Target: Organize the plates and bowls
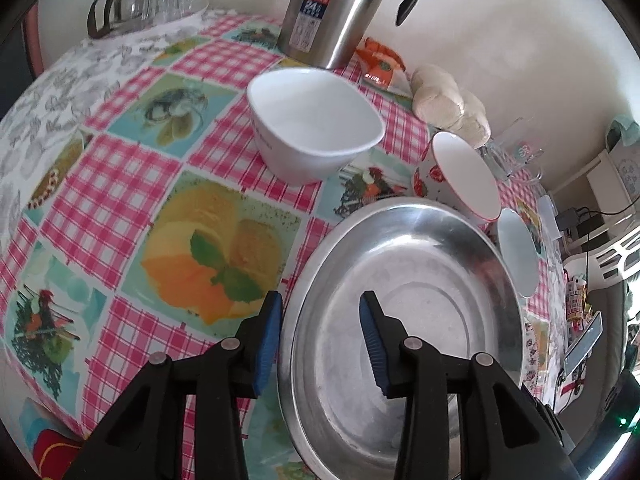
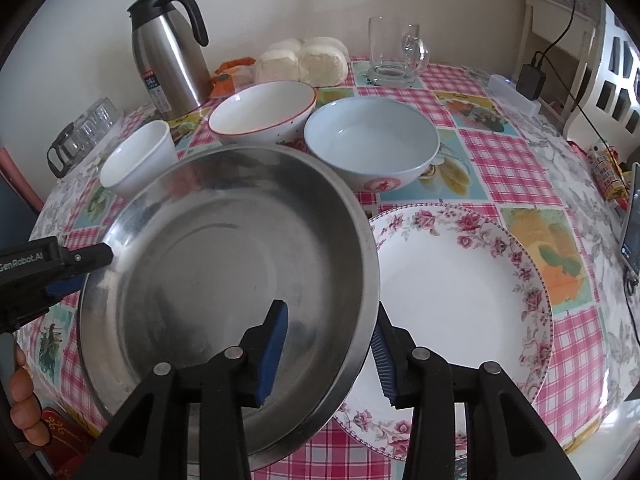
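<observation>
A wide steel dish (image 1: 400, 280) sits at the table's near side. In the right wrist view the steel dish (image 2: 208, 260) overlaps the left edge of a floral plate (image 2: 460, 288). My left gripper (image 1: 320, 298) straddles the dish's left rim, one pad outside and one inside, with a gap showing. It also shows in the right wrist view as the left gripper (image 2: 86, 272). My right gripper (image 2: 330, 312) straddles the right rim the same way, pads apart from the metal. Behind stand a white bowl (image 1: 316, 120), a red-rimmed bowl (image 2: 262, 114) and a pale blue bowl (image 2: 372, 140).
A steel thermos jug (image 2: 168, 56), wrapped buns (image 2: 300, 60) and a glass mug (image 2: 394, 52) line the back by the wall. Glasses (image 1: 160, 0) stand at the far left. A phone (image 2: 632, 232) lies at the right edge. A person's hand (image 2: 24, 392) shows bottom left.
</observation>
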Action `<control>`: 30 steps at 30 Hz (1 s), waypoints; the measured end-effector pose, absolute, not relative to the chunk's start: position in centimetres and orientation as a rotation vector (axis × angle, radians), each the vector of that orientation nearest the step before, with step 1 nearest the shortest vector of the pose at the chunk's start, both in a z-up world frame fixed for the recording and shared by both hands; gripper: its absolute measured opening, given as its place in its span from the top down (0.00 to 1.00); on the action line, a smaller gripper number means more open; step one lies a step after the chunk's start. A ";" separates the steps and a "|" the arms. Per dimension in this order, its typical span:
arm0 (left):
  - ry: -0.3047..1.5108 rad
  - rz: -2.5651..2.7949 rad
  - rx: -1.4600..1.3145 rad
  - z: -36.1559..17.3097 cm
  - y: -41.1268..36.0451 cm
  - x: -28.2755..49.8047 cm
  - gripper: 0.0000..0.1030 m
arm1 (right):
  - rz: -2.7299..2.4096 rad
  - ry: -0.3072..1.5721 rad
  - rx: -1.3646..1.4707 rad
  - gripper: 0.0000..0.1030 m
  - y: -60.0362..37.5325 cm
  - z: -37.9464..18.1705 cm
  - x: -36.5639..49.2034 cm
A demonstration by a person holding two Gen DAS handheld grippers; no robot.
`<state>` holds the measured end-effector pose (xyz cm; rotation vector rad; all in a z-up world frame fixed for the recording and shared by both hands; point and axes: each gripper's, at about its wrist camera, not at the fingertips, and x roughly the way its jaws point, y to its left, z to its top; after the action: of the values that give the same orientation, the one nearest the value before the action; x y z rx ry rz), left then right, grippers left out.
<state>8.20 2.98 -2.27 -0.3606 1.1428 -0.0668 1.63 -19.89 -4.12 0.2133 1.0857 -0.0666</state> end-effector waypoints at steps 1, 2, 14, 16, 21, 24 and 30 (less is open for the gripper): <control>1.135 -0.067 -0.351 -2.1 2.9 8.1 0.59 | -0.069 1.083 0.215 0.57 -20.0 -4.1 1.6; 1.128 -0.067 -0.343 -2.0 2.8 8.0 0.58 | -0.072 1.081 0.217 0.57 -20.0 -4.1 1.6; 1.137 -0.075 -0.142 -2.0 -0.1 7.8 0.32 | -0.091 1.059 0.219 0.32 -20.3 -3.8 1.5; 1.145 -0.072 -0.112 -2.3 -0.4 7.8 0.32 | -0.089 1.059 0.216 0.29 -20.3 -3.8 1.5; 1.145 -0.063 -0.079 -2.5 -0.6 7.9 0.19 | -0.090 1.053 0.206 0.20 -20.2 -3.8 1.5; 1.130 -0.051 -0.048 -2.5 -0.7 7.8 0.19 | -0.092 1.053 0.204 0.17 -20.3 -3.9 1.5; 1.095 -0.030 -0.027 -2.1 -0.6 7.6 0.08 | -0.102 1.046 0.196 0.13 -20.6 -3.7 1.4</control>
<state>7.61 -0.65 -2.08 -0.0272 1.0946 -0.0298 1.36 -20.57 -3.70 0.1961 1.0462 -0.1023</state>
